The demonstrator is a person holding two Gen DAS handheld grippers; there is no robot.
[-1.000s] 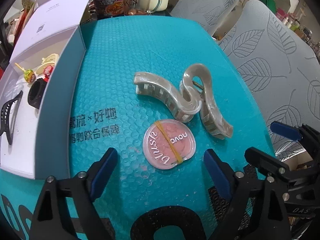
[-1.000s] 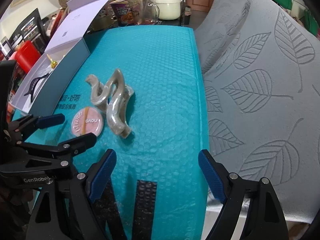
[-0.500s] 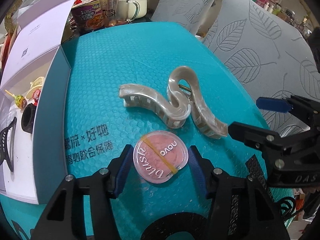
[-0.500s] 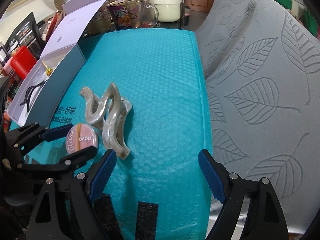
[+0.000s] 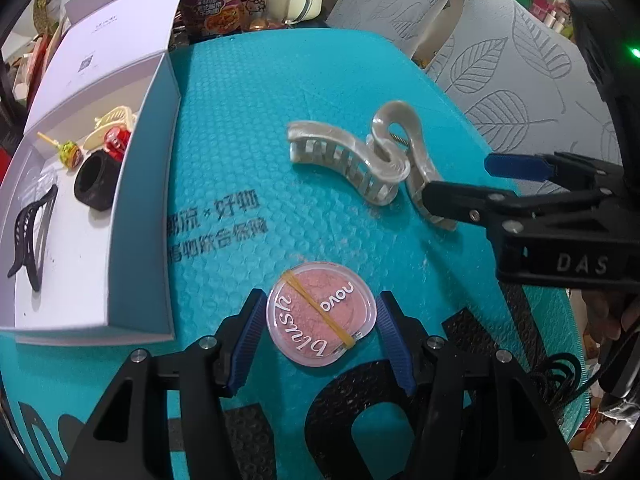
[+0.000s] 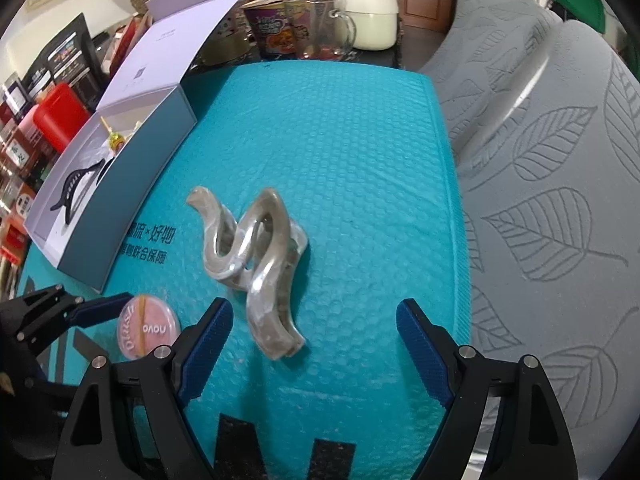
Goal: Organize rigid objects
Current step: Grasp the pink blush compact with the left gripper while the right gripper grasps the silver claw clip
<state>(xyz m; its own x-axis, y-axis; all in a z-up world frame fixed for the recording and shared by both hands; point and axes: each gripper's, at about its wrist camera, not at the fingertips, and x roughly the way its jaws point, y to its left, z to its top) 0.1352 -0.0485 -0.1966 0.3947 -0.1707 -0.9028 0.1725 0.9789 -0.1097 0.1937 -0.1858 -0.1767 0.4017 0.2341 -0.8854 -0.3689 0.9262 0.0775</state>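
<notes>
A round pink blush compact [image 5: 322,314] with a yellow rubber band lies on the teal bubble mailer [image 5: 260,92]. My left gripper [image 5: 320,332] is shut on it, its blue pads pressed to both sides. The compact [image 6: 146,332] also shows at the lower left of the right wrist view. A pearly beige S-shaped hair claw [image 6: 260,248] lies just beyond it. My right gripper [image 6: 316,344] stands open above the claw's near end, which sits between its fingers, closer to the left one. In the left wrist view the right gripper's fingers [image 5: 516,164] straddle that end of the claw [image 5: 360,164].
An open white box [image 5: 140,184] stands at the mailer's left edge, holding a black hair claw [image 5: 30,236], a black ring [image 5: 94,184], a lollipop [image 5: 70,154] and small clips. A noodle cup [image 6: 276,32], glass mug and cream pot [image 6: 372,20] stand behind. Grey leaf-patterned cushions [image 6: 540,160] lie on the right.
My left gripper has moved up to the compact and shut on it. My right gripper has slid left and forward, so the beige claw's near end now lies between its fingers.
</notes>
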